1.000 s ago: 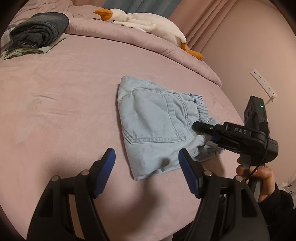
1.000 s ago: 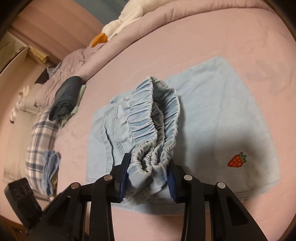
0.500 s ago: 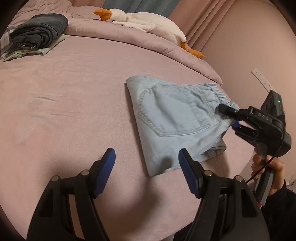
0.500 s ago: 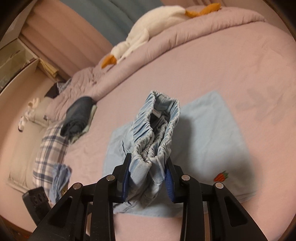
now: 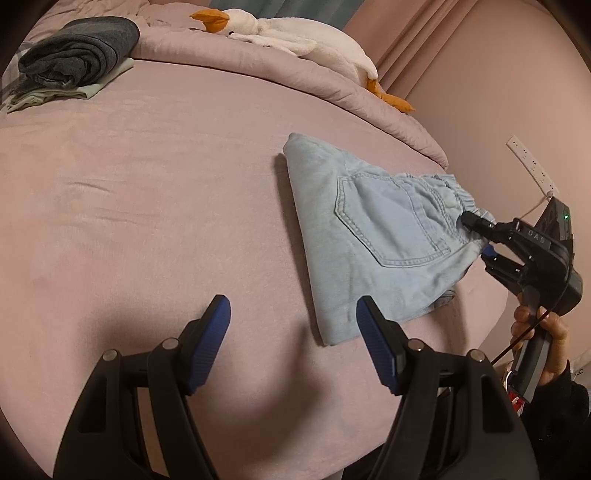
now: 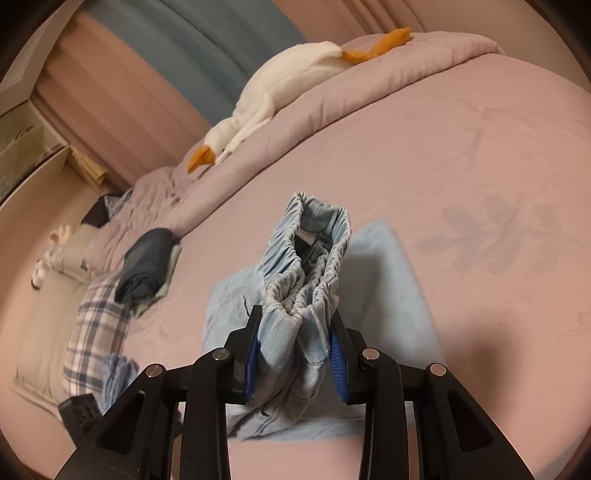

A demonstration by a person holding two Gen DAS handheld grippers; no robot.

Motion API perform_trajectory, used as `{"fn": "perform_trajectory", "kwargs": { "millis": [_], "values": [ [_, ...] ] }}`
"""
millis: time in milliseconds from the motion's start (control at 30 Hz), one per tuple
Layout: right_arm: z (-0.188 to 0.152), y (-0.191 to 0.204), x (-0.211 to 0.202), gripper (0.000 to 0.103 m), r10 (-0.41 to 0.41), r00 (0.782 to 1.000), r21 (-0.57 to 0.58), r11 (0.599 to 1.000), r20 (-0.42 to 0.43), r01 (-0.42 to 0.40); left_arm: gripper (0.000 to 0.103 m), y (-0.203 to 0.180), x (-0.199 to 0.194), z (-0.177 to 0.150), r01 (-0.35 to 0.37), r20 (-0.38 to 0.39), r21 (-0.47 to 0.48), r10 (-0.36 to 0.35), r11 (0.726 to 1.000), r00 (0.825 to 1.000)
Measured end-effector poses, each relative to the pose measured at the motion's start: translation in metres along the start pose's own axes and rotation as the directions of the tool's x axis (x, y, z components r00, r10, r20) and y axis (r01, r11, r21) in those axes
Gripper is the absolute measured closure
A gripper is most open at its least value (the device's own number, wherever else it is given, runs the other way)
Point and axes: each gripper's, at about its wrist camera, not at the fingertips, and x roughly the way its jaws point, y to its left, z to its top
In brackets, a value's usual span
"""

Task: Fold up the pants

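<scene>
The right claw (image 6: 295, 354) pinches the pants (image 5: 373, 236) by the bunched waistband to drag them over the bed (image 5: 147, 184); the left claw (image 5: 293, 339) waits spread, empty.

It was a home bedroom: a pink-sheeted bed (image 5: 147, 184), a plush goose (image 5: 295, 33) on the quilt at its head, folded clothes (image 5: 74, 55) beside that.

The right gripper (image 6: 295, 354) pinches the bunched elastic waistband of the light blue pants (image 6: 306, 273), lifting it off the pink bed (image 6: 461, 155); the rest trails flat toward 12 o'clock. At 10 o'clock lies a dark folded stack (image 6: 147, 266), and at 11 o'clock a plush goose (image 6: 273, 96) on the duvet
</scene>
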Motion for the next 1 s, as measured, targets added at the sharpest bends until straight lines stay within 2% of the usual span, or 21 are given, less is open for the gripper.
{"fn": "perform_trajectory", "kwargs": {
  "millis": [433, 1000],
  "values": [
    [-0.002, -0.031, 0.01, 0.069, -0.038, 0.998, 0.084, 0.996, -0.042, 0.041, 0.033, -0.003, 0.01, 0.008, 0.013, -0.036, 0.014, -0.013, 1.0, 0.999],
    [-0.008, -0.048, 0.021, 0.069, -0.107, 0.989, 0.095, 0.989, -0.107, 0.117, 0.033, -0.012, 0.017, 0.012, 0.023, -0.042, 0.04, -0.021, 0.999, 0.999]
  ]
}}
